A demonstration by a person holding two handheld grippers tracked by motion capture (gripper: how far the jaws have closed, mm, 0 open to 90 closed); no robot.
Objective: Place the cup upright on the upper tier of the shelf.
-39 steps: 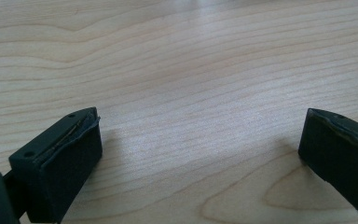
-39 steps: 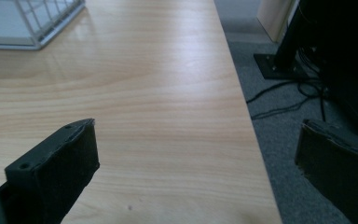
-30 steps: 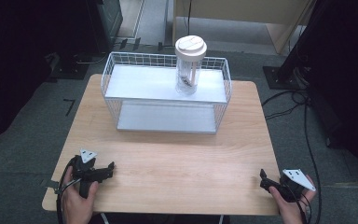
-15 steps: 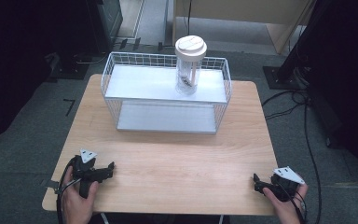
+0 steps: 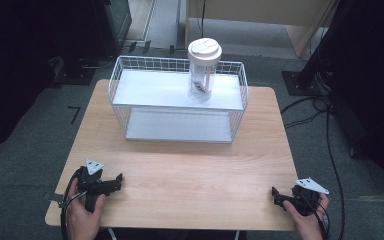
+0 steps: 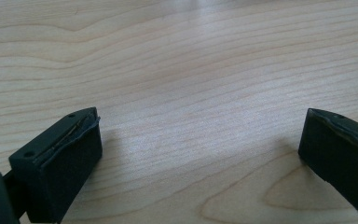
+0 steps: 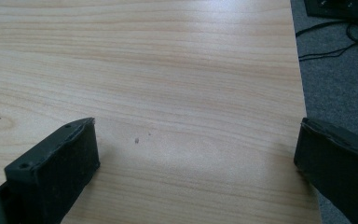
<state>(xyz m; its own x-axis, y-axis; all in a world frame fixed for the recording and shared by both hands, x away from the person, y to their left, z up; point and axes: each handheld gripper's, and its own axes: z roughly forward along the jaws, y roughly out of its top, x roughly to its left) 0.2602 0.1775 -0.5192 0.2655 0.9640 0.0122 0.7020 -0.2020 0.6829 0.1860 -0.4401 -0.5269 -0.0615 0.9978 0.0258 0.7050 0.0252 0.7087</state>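
Both jaws wide and empty, left gripper (image 5: 111,184) at 7 o'clock, right gripper (image 5: 278,196) at 5 on the table (image 5: 190,170), lidded clear cup (image 5: 203,70) on the wire rack (image 5: 177,97) at 12; tall cup likely tips if bumped high.

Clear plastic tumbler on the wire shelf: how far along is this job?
Nothing looks done yet. The clear plastic tumbler with the beige lid stands upright on the top tier of the white wire shelf, untouched. Left gripper and right gripper rest open and empty at the near edge of the wooden table. Reaching and grasping remain.
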